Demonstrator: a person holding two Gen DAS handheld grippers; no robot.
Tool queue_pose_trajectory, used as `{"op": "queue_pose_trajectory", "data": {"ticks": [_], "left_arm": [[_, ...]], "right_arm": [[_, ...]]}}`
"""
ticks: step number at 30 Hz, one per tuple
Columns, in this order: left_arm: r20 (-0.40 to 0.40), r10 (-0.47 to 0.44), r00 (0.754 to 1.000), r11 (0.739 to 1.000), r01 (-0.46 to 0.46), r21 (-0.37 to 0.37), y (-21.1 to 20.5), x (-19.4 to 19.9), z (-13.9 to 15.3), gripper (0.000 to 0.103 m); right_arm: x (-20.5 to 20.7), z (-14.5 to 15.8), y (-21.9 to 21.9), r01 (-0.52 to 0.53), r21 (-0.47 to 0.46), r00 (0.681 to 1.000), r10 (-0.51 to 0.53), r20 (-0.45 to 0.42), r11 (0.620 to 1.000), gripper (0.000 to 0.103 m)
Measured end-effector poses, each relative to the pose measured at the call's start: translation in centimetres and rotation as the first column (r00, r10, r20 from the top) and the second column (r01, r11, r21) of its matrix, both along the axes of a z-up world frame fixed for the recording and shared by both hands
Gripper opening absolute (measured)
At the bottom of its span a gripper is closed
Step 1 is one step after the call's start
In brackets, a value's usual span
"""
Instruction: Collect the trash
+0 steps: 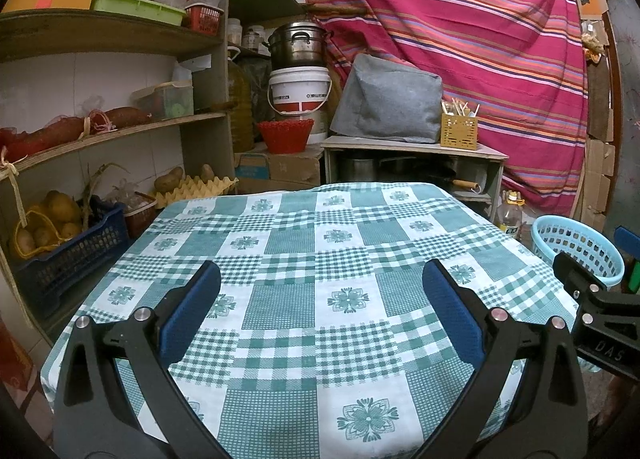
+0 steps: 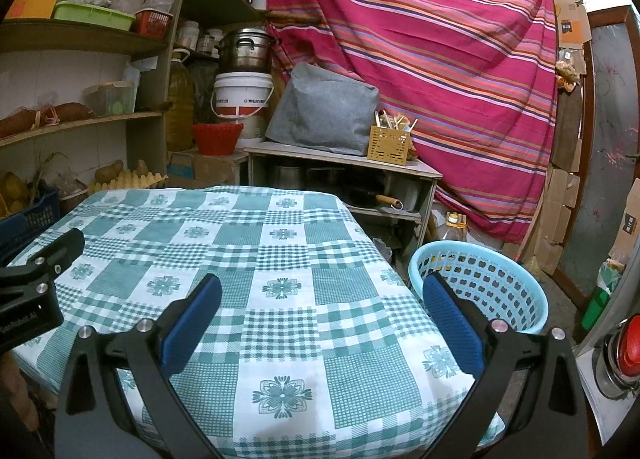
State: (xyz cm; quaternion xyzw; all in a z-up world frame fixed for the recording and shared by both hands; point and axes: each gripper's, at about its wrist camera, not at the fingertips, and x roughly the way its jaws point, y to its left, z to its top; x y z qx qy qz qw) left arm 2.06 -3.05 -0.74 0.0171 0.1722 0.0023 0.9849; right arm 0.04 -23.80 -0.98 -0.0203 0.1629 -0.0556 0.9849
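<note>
Left wrist view gives me my left gripper (image 1: 320, 291) spread wide over the green-and-white checked tablecloth (image 1: 304, 243), holding nothing; my right gripper (image 2: 322, 293) gapes likewise, its right finger before the pale blue perforated plastic basket (image 2: 516, 279) just beside the table.

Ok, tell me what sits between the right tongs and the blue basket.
Nothing: in the right wrist view the open right tongs overlap the blue basket, with only checked tablecloth below.

Upright light-blue perforated basket (image 2: 480, 283) beside table (image 2: 280, 259)
</note>
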Motion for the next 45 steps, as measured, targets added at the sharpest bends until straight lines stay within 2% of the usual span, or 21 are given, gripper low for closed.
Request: {"op": "queue_pose_trajectory", "data": {"ticks": [45], "left_arm": [[-0.001,-0.003,1.000,1.000,0.003,-0.006,0.0,-0.2,-0.1,0.098]], "right_arm": [[-0.5,0.1,-1.2,0.000,0.005,1.000,0.000,-0.003,1.000,0.098]]}}
